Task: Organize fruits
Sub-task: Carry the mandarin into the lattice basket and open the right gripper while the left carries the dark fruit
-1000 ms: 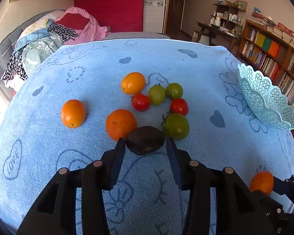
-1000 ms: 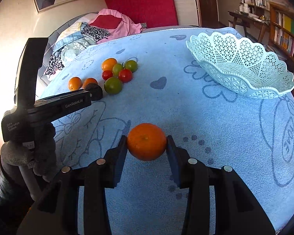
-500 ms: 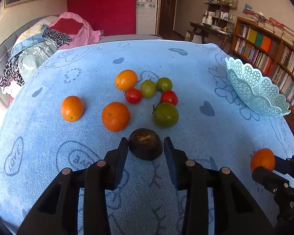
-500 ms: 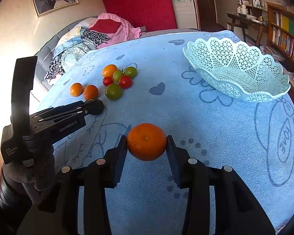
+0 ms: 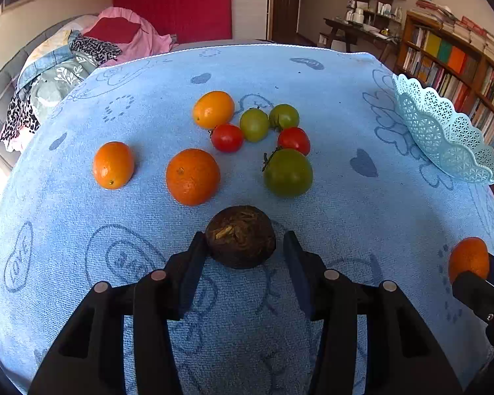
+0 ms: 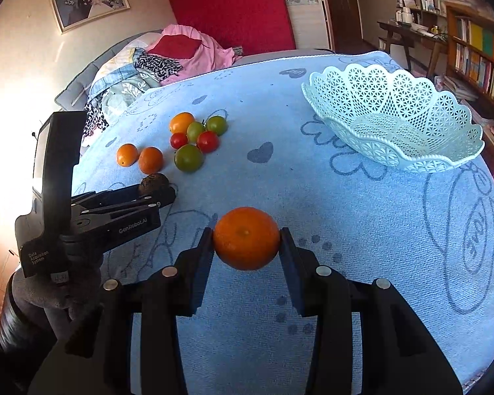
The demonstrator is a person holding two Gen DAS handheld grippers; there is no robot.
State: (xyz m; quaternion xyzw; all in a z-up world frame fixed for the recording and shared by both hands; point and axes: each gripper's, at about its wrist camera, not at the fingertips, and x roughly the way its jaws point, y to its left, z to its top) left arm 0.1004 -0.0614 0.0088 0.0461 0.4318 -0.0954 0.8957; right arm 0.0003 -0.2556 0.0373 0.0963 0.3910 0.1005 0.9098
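A worktop (image 5: 395, 217) covered in fuzzy blue terry cloth, printed with darker hearts and doodles, carries the fruit. The left tool (image 5: 243, 247) sits low over the cloth with a rough, dark brown round fruit (image 5: 240, 237) between its fingers; the left finger touches it, a gap shows at the right one, and its jaws have just been opening. Just beyond lie a dimpled orange (image 5: 193, 176) and a smooth big green tomato (image 5: 288, 172). Behind them cluster two red tomatoes (image 5: 227, 137), two small green tomatoes (image 5: 254, 124) and a glossy yellow-orange fruit (image 5: 213, 109); a smaller orange (image 5: 113, 165) lies apart at the left.

The right tool (image 6: 247, 243) is clamped on a mandarin (image 6: 246, 237), both black fingers pressing its sides. A pale blue plastic basket (image 6: 392, 115), latticed with a scalloped rim, stands at the right part of the worktop, well apart from the fruit cluster, with bare cloth between. In the right wrist view a gloved hand (image 6: 39, 299) holds the left tool's handle. A heap of clothes (image 6: 154, 62) lies past the worktop's far edge and a bookshelf (image 5: 451, 62) stands at the right.
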